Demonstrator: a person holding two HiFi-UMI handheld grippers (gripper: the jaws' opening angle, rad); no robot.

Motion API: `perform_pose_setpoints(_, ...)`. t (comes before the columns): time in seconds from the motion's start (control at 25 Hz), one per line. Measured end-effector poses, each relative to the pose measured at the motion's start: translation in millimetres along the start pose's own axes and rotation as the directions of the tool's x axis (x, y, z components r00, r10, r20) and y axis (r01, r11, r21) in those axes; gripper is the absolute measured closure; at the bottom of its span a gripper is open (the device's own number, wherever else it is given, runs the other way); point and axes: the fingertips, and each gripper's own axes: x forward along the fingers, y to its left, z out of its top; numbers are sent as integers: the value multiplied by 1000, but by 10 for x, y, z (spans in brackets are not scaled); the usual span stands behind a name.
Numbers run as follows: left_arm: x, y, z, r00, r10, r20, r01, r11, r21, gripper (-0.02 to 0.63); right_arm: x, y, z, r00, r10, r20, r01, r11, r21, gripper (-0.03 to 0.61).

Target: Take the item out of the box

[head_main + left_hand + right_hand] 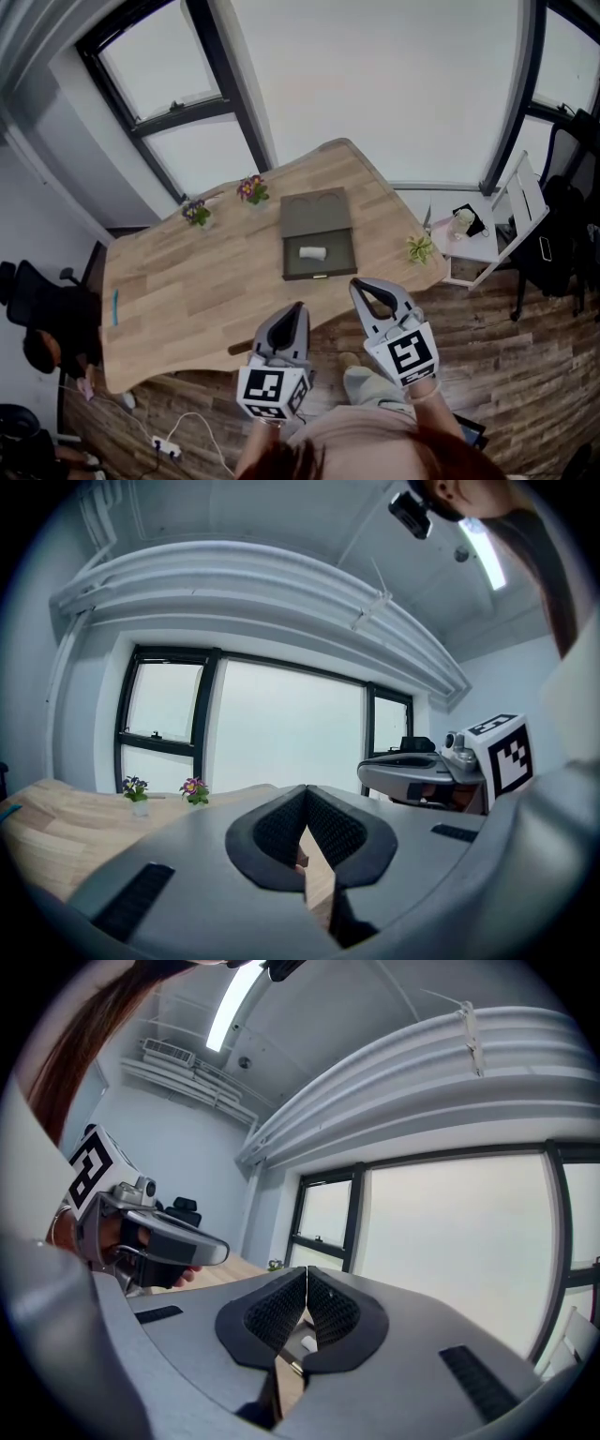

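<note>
The white item (312,252) lies in the near half of the open box (319,275), and the lid (317,214) lies folded back flat behind it. The box sits right of the middle of the wooden surface (187,281), with its front wall not far from the near edge.

Left of the box there is a broad stretch of bare wood. Two flower pots (196,213) (252,190) stand by the far edge, and a blue pen (115,307) lies near the left edge. To the right a small green plant (419,247) stands at the corner, and past that edge is a white side table (483,246).

My left gripper (298,306) and right gripper (355,282) hang side by side at the near edge of the surface. Both point toward the box and are apart from it.

In the left gripper view the fingers (281,832) are pressed together at the tips with nothing between them. The same is true of the right fingers (281,1314): they are closed and empty. Through the gap under their pads I can make out a small pale shape that looks like the item, well ahead of them. Neither gripper touches the box, the surface or the other gripper.
</note>
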Motion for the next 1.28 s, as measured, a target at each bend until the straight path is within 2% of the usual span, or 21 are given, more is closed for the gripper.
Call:
perform_pose_setpoints(0.76, 900, 588, 27, 997, 68, -35, -70, 997, -36, 614, 962, -449, -273, 992, 117, -37, -117, 993, -2, 577)
perform_pose_setpoints(1.28, 1293, 945, -34, 992, 112, -57, -117, 989, -87, 613, 1558, -449, -713, 954, 275, -122, -277, 961, 5, 575)
